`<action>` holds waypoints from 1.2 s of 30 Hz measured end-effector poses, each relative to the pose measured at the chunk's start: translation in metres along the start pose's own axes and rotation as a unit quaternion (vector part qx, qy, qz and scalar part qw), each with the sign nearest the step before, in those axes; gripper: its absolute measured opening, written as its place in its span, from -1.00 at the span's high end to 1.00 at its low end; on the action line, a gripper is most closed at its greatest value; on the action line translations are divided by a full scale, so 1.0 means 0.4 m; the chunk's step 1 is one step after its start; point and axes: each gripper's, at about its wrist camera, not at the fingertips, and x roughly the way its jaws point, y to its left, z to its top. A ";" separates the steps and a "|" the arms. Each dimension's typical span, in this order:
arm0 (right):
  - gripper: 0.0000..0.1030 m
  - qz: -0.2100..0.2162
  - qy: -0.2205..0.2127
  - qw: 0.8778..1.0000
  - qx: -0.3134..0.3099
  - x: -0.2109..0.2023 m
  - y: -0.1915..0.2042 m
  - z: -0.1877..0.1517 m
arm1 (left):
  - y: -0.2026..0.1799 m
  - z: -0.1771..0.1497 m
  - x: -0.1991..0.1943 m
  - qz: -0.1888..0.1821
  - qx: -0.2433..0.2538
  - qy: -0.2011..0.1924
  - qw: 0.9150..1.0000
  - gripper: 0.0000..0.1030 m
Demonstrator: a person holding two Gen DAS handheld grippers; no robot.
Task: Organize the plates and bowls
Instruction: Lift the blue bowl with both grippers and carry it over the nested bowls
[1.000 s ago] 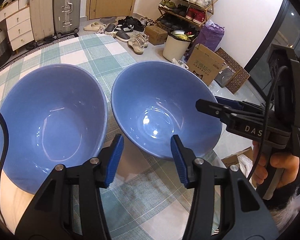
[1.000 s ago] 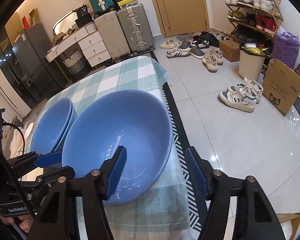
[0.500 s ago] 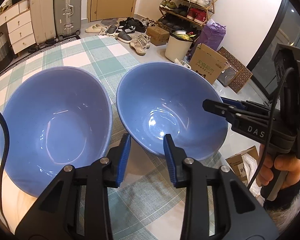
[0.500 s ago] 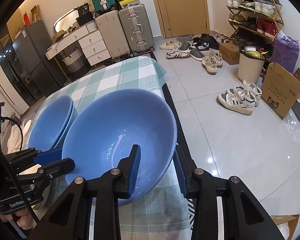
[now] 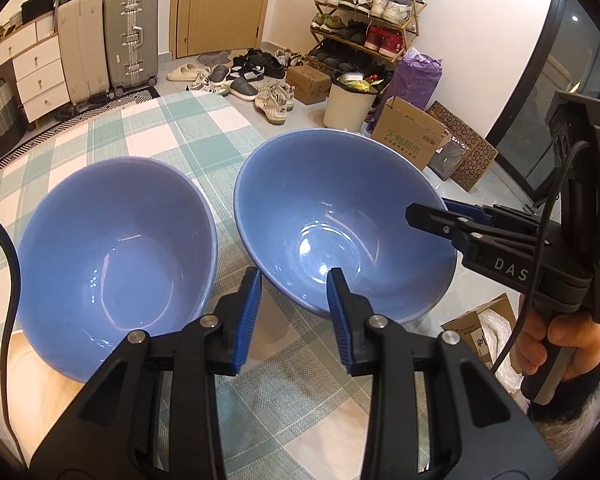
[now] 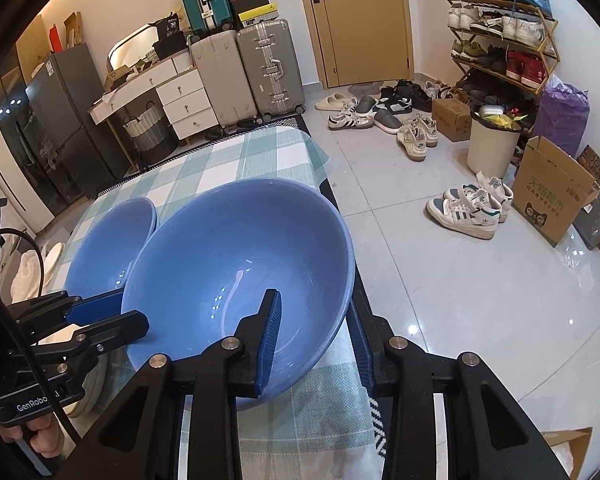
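Right bowl [image 6: 236, 264]: near the desk [image 5: 172, 136] edge, now pinched at opposite rim points by both claws, which have narrowed onto it. Right claw [image 6: 314, 340] and left claw [image 5: 294, 316] each straddle the rim, ready to lift together. Left bowl [image 5: 112, 252]: just beside, likely stacking target. Cream plate [image 5: 24, 380] beneath it; nothing blocks the way.

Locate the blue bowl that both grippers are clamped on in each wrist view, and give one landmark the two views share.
Left wrist view: the gripped blue bowl sits right of centre, beside the second blue bowl, its near rim between the left gripper jaws.
Right wrist view: the same bowl fills the centre, its right rim between the right gripper jaws.
Shared landmark: the silver suitcase.
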 end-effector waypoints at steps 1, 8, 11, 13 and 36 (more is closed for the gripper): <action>0.32 -0.001 -0.002 1.000 -0.001 -0.008 0.003 0.000 | -0.003 -0.001 -0.010 -0.001 0.002 -0.003 1.000 0.41; 0.32 -0.006 -0.021 1.000 -0.010 -0.074 0.038 0.005 | -0.006 -0.001 -0.086 -0.003 0.009 -0.027 1.000 0.40; 0.32 -0.006 -0.030 0.999 -0.016 -0.100 0.058 0.010 | -0.001 0.000 -0.123 -0.002 0.009 -0.039 0.999 0.40; 0.32 -0.007 -0.034 0.999 -0.020 -0.113 0.076 0.014 | 0.007 0.000 -0.145 -0.004 0.006 -0.043 0.999 0.40; 0.31 0.026 -0.064 0.995 -0.077 -0.173 0.341 0.081 | 0.178 -0.021 -0.436 0.035 -0.024 -0.105 0.994 0.40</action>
